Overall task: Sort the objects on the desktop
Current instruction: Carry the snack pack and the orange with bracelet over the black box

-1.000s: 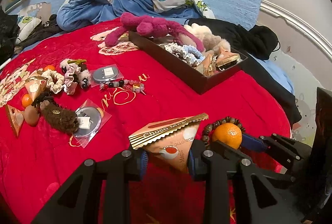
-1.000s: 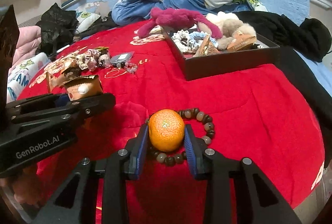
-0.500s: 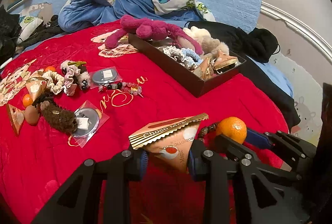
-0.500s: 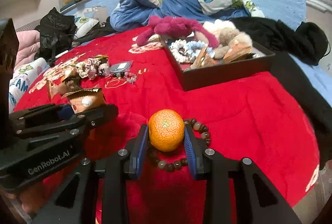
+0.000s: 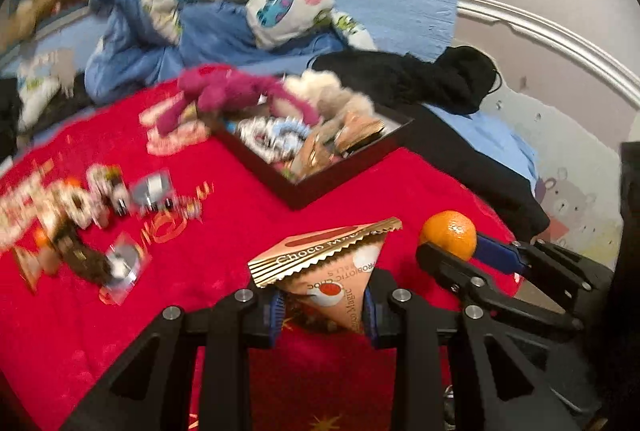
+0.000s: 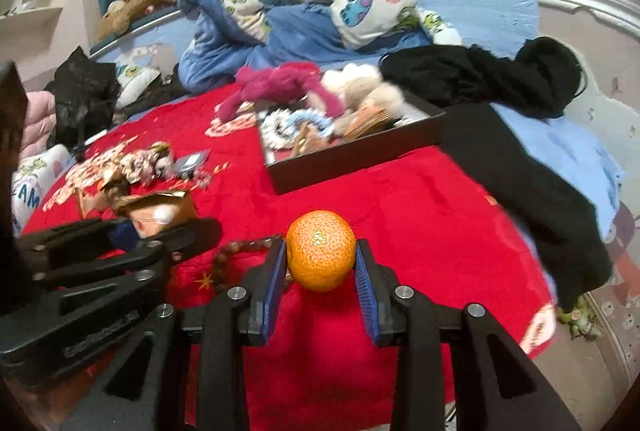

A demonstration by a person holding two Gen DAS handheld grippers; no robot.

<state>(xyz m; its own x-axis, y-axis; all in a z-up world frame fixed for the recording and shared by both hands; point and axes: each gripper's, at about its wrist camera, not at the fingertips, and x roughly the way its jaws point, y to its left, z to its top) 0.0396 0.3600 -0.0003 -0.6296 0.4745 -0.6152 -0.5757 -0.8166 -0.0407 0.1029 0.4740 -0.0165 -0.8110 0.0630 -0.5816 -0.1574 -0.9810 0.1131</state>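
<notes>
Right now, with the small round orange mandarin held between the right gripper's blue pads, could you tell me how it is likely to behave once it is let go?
The small round orange mandarin is round, so it would probably roll if released on the red blanket. Its dimpled skin looks fairly grippy against the blue pads, so slipping seems unlikely. Hard squeezing might bruise it. The black tray's wall should stop rolling.

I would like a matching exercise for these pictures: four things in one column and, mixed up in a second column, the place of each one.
Things:
1. orange
2. snack packet
3. bead bracelet
4. blue and white scrunchie

Places:
A. lying on the red blanket
B. inside the dark tray
C. between the jaws of the right gripper
D. between the jaws of the left gripper

Pairs: 1-C, 2-D, 3-A, 4-B
</notes>
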